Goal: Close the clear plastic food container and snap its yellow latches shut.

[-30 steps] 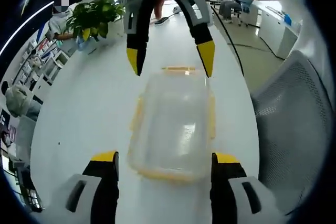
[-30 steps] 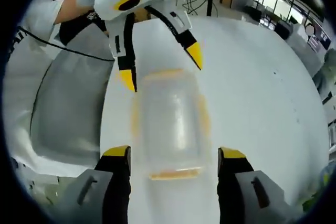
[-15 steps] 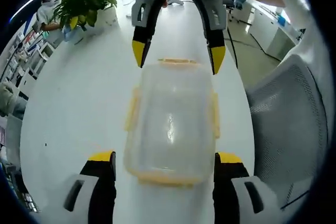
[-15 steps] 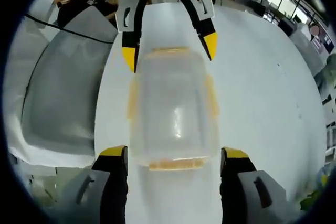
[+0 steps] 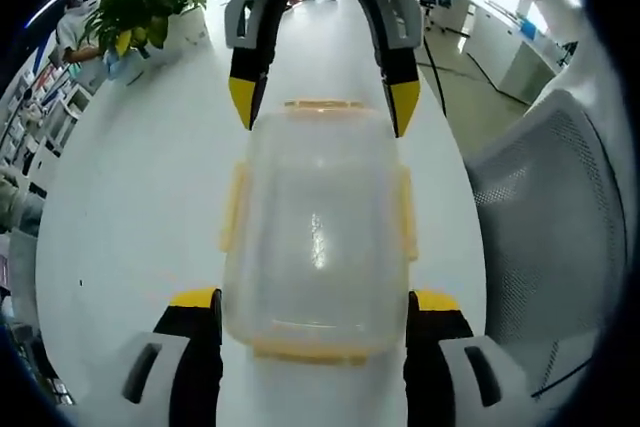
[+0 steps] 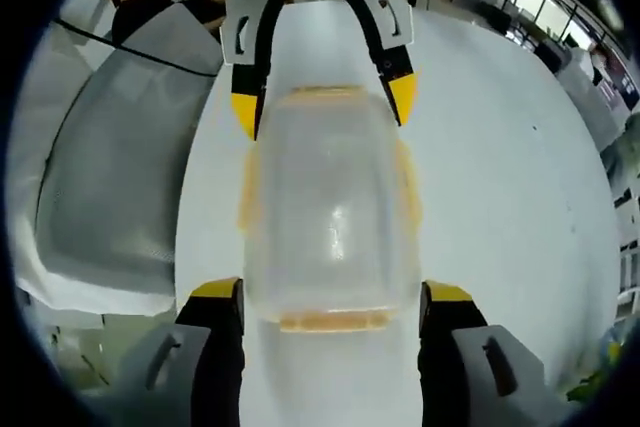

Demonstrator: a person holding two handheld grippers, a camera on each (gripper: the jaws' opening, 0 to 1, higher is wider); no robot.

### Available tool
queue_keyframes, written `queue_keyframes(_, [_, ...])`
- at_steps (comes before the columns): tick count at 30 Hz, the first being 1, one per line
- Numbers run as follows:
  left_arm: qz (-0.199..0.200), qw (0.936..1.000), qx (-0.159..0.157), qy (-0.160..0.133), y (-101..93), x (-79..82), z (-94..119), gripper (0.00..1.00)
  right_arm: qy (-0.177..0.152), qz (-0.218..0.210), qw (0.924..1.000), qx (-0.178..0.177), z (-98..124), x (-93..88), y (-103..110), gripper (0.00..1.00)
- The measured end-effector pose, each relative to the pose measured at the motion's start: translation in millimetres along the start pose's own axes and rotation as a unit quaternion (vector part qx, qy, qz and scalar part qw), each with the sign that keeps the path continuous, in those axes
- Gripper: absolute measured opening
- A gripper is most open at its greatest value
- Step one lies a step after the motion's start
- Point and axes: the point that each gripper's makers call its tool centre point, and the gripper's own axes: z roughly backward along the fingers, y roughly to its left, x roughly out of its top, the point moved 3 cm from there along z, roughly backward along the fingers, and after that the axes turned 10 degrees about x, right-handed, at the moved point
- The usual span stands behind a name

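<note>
Currently, the clear plastic food container [image 5: 315, 237] rests on the white table [image 5: 130, 207], lid in place, with 1 gripper at each short end. In the left gripper view, the left gripper [image 5: 312, 309] rises from 6 o'clock with its jaws spread wide, 1 on each side of the container's near end; contact cannot be confirmed. The right gripper [image 5: 318, 112] enters at 12 o'clock, also spread, its yellow tips at the far corners. The right gripper view mirrors this: the right gripper [image 6: 330, 307] at 6 o'clock, the left gripper [image 6: 325, 107] at 12 o'clock, the container [image 6: 328, 212] between them. Neither gripper holds anything.

4 yellow latches [image 5: 232, 209] are visible, 1 per side, and all appear to stand away from the walls, so latching is judged not yet done.

Probable faults from this position:

1. Container slide. The table is smooth; pressing 1 end latch without bracing at the opposite end would likely push the container along the table.
2. Uneven lid seating. If the lid is not fully down, snapping 1 latch could tip the opposite edge up and prevent the remaining 3 from engaging.
3. Tip slip. The latches are thin and smooth; a jaw tip could ride off the flap and strike the wall.
4. Edge hazard. The table edge and mesh chair [image 5: 540, 217] lie at 3 o'clock; a sideways shove could send the container toward them.
</note>
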Motion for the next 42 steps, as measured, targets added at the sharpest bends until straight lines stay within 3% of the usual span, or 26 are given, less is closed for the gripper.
queue_keyframes(15, [0.003, 1.0, 0.0, -0.002, 1.3, -5.3, 2, 0.72, -0.003, 0.004, 1.0, -0.001, -3, 6.0, -1, 0.68])
queue_keyframes(42, [0.018, 0.9995, 0.01, 0.024, 4.5, -56.9, 25, 0.72, -0.014, 0.028, 0.9995, 0.001, -25, 57.7, -4, 0.68])
